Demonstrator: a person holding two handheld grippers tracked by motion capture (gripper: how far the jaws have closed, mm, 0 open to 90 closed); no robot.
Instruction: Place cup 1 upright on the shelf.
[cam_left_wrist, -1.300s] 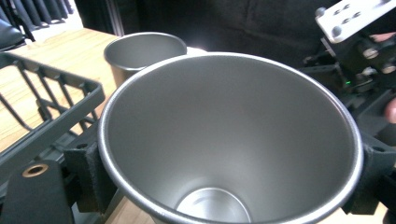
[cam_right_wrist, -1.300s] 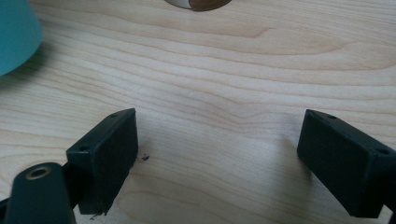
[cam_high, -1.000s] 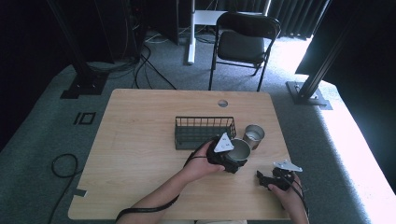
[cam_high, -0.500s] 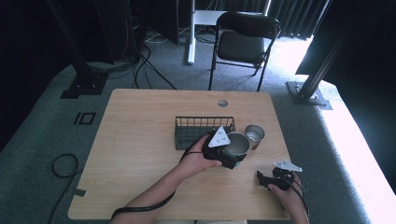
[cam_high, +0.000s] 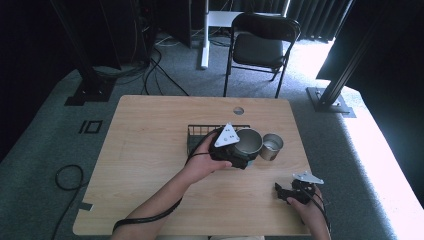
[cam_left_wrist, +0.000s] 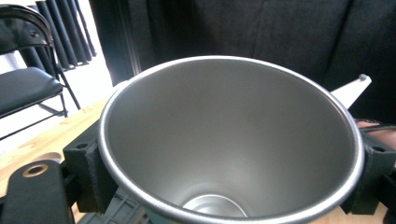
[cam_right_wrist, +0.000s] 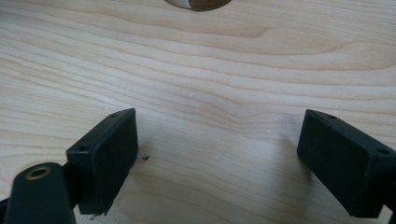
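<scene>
Steel cup clamped in left gripper fingers — base hidden; right gripper gapes, empty.

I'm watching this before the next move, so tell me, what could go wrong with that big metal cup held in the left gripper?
The large cup sits between the left gripper jaws near its rim, where smooth tapered steel might slip. A smaller cup stands right beside it, so a sideways swing could knock it over. The wire basket lies close behind and could catch the gripper. The right gripper rests open on the table, too far off to help.
</scene>
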